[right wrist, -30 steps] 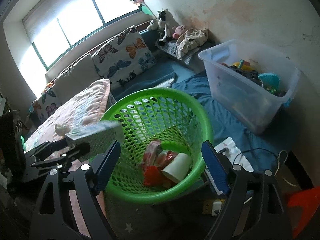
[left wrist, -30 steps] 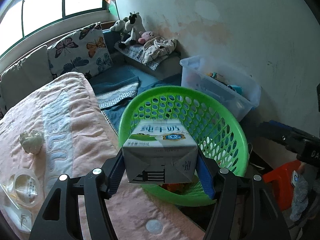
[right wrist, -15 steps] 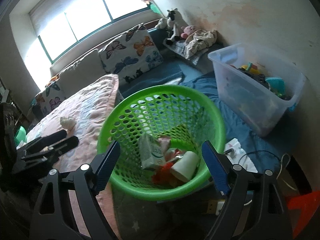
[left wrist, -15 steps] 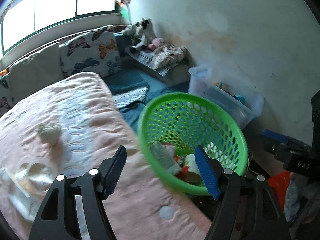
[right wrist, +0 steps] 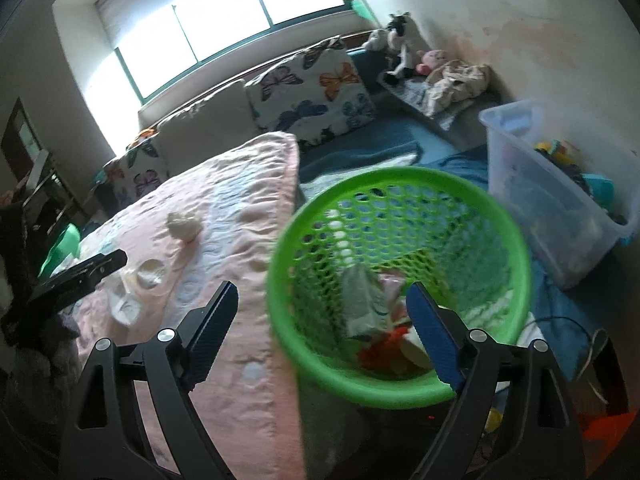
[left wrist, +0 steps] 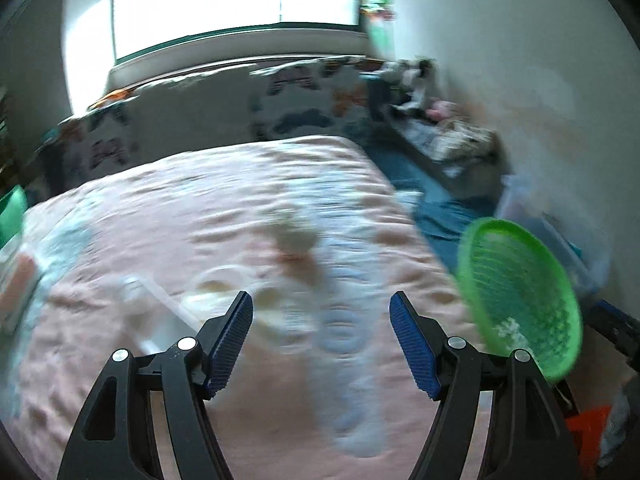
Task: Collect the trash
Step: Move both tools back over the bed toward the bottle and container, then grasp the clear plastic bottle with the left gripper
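The left gripper, jaws spread wide and empty, hangs over a pink quilt where a crumpled white wad and clear plastic packaging lie. The right gripper, equally wide and empty, frames the near rim of a green basket beside the bed, a milk carton lying inside among other trash. Beyond stand a clear storage bin and butterfly cushions.

The green basket is shiny plastic with holes, the pink blanket is soft bumpy cloth, and the clear bin is smooth plastic.
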`<state>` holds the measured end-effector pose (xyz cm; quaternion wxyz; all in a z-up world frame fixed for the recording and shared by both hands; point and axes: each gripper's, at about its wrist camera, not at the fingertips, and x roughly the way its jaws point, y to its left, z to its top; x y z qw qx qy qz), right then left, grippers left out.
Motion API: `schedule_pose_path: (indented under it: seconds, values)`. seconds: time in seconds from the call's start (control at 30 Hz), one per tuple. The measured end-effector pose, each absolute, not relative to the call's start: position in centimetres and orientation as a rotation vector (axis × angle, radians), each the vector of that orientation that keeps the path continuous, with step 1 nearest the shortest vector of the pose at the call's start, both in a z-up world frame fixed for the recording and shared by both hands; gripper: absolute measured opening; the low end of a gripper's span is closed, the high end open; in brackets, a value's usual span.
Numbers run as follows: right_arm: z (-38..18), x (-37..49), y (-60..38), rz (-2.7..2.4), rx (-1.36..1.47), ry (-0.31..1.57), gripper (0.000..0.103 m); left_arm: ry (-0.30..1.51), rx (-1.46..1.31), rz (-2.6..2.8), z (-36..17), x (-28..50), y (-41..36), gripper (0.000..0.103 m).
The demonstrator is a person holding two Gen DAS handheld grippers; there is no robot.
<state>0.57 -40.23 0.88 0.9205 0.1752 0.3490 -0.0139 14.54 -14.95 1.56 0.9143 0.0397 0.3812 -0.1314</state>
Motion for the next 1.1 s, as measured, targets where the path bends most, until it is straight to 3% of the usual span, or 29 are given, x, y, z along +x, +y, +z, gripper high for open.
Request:
schedule_pose_path:
  seconds: [0.43,0.57,1.1]
  values:
    - [0.9,3.7,-34.4,0.111,0.292,0.750,0.086,0.934,-0.175,0.092,-1.2,20.5,-2.5,0.069]
    - [0.7,4.6,-33.2,0.134,0.281,0.762,0.086,0.959,-0.240,0.124,-2.2,21.6,-1.3,0.073]
    - [0.2,7.8,-30.0,0.211,0.228,0.798,0.086,1.072,-0.343,0.203,-5.3,25.3,-0.7,0.073]
